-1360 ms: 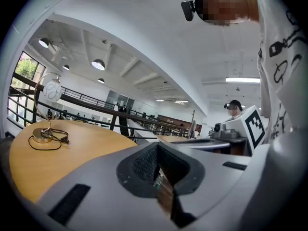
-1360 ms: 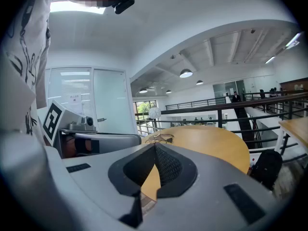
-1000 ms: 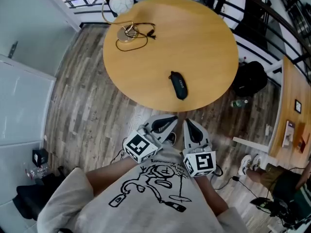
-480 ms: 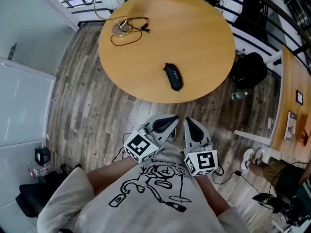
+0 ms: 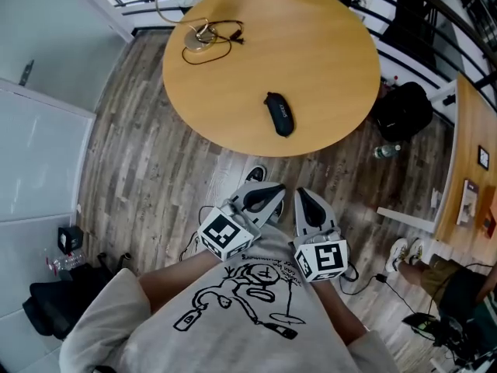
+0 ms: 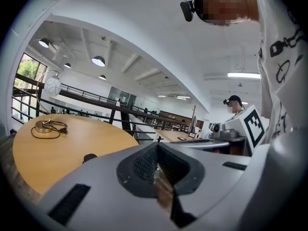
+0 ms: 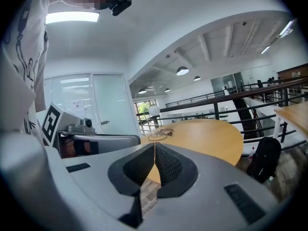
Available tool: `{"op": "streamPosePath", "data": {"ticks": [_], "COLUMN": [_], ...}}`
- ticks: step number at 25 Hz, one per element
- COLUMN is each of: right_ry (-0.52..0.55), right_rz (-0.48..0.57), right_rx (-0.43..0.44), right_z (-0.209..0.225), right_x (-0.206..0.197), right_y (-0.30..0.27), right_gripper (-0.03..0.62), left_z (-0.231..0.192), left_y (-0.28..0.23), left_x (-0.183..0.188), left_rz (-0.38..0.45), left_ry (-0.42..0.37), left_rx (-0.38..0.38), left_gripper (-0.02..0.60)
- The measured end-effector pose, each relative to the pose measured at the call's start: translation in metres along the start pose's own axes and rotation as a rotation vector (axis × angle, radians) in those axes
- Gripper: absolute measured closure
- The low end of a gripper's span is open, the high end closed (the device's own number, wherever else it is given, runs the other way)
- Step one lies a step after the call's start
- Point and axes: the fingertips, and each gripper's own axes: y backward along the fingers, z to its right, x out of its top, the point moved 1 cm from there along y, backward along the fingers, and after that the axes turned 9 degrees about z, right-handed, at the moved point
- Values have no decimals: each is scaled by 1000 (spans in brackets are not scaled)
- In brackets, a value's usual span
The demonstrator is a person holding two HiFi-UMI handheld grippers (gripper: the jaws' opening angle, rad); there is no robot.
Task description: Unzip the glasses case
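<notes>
Glasses case (image 5: 279, 115) — well beyond right claw (image 5: 302, 196)

Whoever's wearing the rig has a light grey tee (image 5: 155, 317) with a black doodle print, bottom centre of the frame. The left gripper (image 5: 272, 195) and right gripper (image 5: 301, 199) just above it have pale grey shells and black-and-white marker cubes (image 5: 225, 235).

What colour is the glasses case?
The glasses case is black; the head view shows it best.
</notes>
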Motion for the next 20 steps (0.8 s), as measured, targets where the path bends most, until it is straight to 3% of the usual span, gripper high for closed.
{"op": "streamPosePath", "data": {"ticks": [12,20], "right_ry": [12,22], "right_rz": [-38,-83], "right_rx": [22,46], "right_z": [7,22], "right_x": [-2,-4], "right_y": [-26,-76], "right_gripper": [569,569], "left_z": [-27,-76], "left_y": [-6,-27], "left_x": [1,8], "left_rz": [6,6], "left_ry": [19,52], "left_rx": [46,70], "left_gripper": [575,575]}}
